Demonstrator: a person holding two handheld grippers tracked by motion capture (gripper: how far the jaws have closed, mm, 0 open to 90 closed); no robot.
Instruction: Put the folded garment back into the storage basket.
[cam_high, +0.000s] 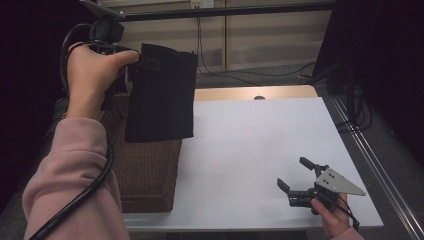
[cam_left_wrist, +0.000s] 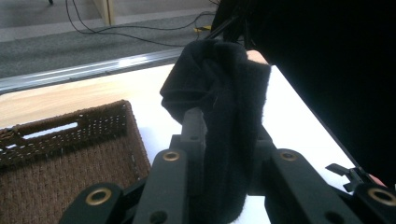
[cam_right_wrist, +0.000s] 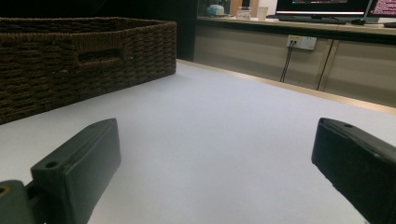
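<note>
Two grippers are at work around a brown wicker basket (cam_high: 150, 170) that sits on the left part of a white table (cam_high: 250, 150). Nearest the person, well to the right of the basket and close to the table's near edge, the right gripper (cam_high: 296, 176) is held low in the right hand (cam_high: 332, 215), its grey three-cornered plate on top. Its jaws stand wide apart with nothing between them; in the right gripper view bare white tabletop lies between the two black jaws, and the basket (cam_right_wrist: 84, 56) with its handle slot stands beyond them on the left.

Above the basket's far end, the left hand (cam_high: 92, 75), in a pink sleeve (cam_high: 75, 185), lifts the left gripper (cam_high: 131, 59) high, a black cable trailing down from it. Its jaws are closed on the top edge of a black cloth (cam_high: 161, 92), which hangs down flat and free, its lower edge over the basket's far rim. In the left gripper view the cloth (cam_left_wrist: 224, 121) bunches between the jaws, with the basket's open inside (cam_left_wrist: 60, 163) below to the left.

Beyond the basket, the table's wooden far edge (cam_high: 255, 92) meets grey floor with cables.
</note>
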